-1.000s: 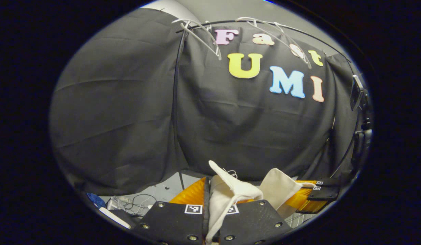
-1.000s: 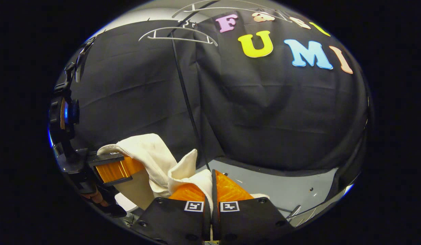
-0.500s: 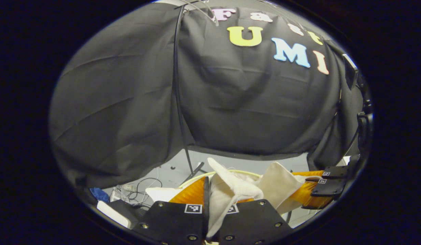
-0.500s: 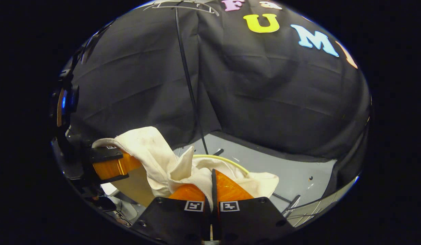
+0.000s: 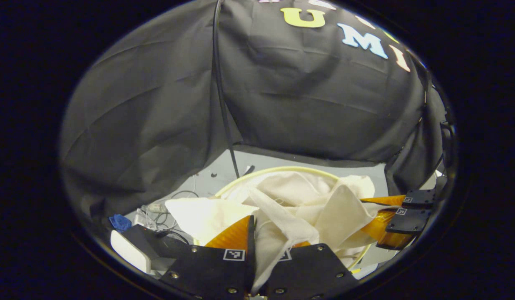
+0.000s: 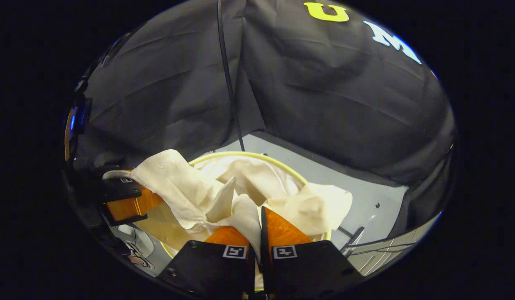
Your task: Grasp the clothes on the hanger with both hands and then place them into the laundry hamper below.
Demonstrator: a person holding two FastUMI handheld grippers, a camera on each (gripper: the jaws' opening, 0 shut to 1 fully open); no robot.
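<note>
A cream garment (image 5: pixel 299 208) hangs bunched between both grippers, low over the round laundry hamper with its pale yellow rim (image 5: pixel 278 169). My left gripper (image 5: pixel 261 237) is shut on a fold of the cloth, its orange fingers pinching it. My right gripper (image 6: pixel 259 227) is shut on another fold of the garment (image 6: pixel 240 187), whose loose parts drape over the hamper rim (image 6: pixel 257 155). In the right gripper view the left gripper (image 6: pixel 126 200) shows at the left with cloth over it. In the left gripper view the right gripper (image 5: pixel 396 221) shows at the right.
A thin black pole (image 5: pixel 222 91) stands behind the hamper on the grey floor (image 5: pixel 290 162). Cables (image 5: pixel 165 208), a blue rag (image 5: pixel 118 221) and a white box (image 5: pixel 130 254) lie at the left. A metal bar (image 6: pixel 351 241) lies at the right of the hamper.
Both grippers have gone down with the garment, from hanger height to just above the hamper. The hangers have left the top of both views; the hamper's rim and inside have come into sight.
</note>
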